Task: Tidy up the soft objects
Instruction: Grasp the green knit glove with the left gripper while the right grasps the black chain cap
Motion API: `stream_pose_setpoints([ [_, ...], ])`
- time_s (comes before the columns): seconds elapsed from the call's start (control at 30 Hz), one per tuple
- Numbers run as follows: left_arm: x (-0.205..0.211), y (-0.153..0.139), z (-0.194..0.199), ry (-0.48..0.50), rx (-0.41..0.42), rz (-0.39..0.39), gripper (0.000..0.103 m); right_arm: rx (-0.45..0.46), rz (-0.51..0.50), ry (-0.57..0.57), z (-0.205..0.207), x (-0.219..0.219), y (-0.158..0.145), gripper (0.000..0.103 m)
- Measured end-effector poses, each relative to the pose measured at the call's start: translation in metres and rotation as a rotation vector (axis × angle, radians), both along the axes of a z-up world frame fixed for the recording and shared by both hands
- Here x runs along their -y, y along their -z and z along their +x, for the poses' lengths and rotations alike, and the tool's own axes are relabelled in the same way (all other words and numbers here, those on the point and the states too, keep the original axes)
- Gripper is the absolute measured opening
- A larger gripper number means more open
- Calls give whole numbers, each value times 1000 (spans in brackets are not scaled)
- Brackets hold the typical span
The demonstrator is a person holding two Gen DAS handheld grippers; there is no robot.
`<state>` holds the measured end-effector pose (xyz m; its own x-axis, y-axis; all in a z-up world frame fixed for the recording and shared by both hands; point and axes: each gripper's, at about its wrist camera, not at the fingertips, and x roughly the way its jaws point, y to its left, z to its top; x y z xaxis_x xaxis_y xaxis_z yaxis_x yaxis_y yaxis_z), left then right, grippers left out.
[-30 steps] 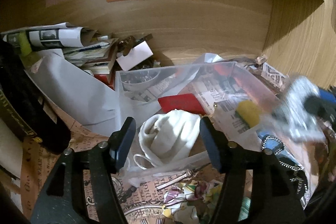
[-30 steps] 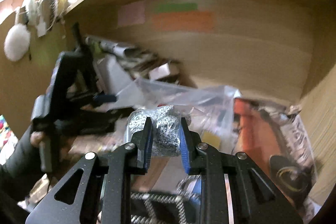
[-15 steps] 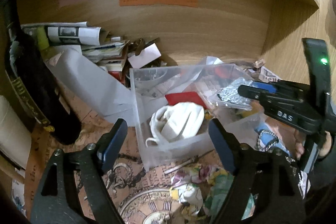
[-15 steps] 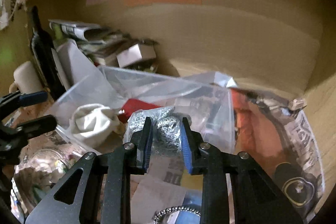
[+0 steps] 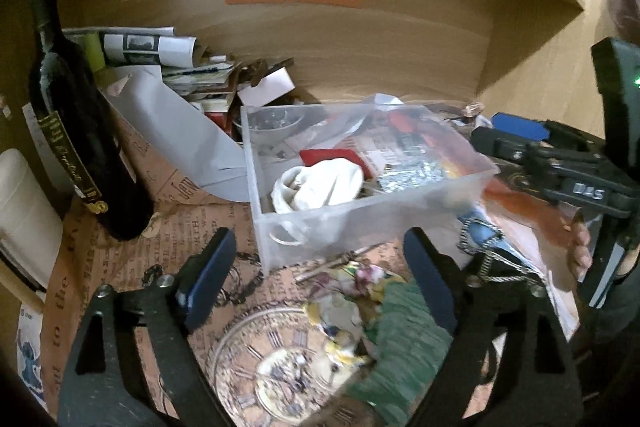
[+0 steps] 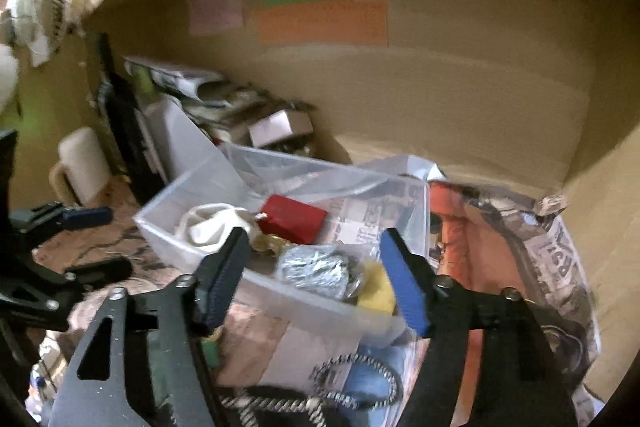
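Our right gripper (image 6: 316, 275) has its jaws spread wide with nothing between them, just above the near wall of the clear plastic bin (image 6: 304, 303). Directly ahead of its fingertips, the silver sparkly soft piece (image 6: 316, 269) lies inside the bin, beside a yellow sponge-like lump (image 6: 374, 293). Our left gripper (image 5: 320, 277) is likewise spread wide and grips nothing, hanging near the bin's front wall over a floral cloth (image 5: 360, 283) and a green knit piece (image 5: 404, 347). Further into the bin we see a white bundled cloth (image 5: 320, 183) against a red box (image 5: 334, 157). Left of the bin stands a dark wine bottle (image 5: 76, 123), with a heap of papers (image 5: 160, 47) behind it against the wooden back wall (image 5: 360, 39).
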<state>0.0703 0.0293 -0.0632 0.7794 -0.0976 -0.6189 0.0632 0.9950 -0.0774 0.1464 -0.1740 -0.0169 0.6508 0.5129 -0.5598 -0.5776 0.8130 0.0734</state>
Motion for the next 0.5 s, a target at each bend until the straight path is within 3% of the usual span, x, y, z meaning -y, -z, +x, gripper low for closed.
stream_pose_setpoints([
  [0.27, 19, 6, -29, 33, -10, 12, 91, 66, 29, -9, -56, 16, -13, 78],
  [0.5, 23, 37, -44, 29, -97, 3, 91, 12, 28, -21, -87, 22, 10, 80],
])
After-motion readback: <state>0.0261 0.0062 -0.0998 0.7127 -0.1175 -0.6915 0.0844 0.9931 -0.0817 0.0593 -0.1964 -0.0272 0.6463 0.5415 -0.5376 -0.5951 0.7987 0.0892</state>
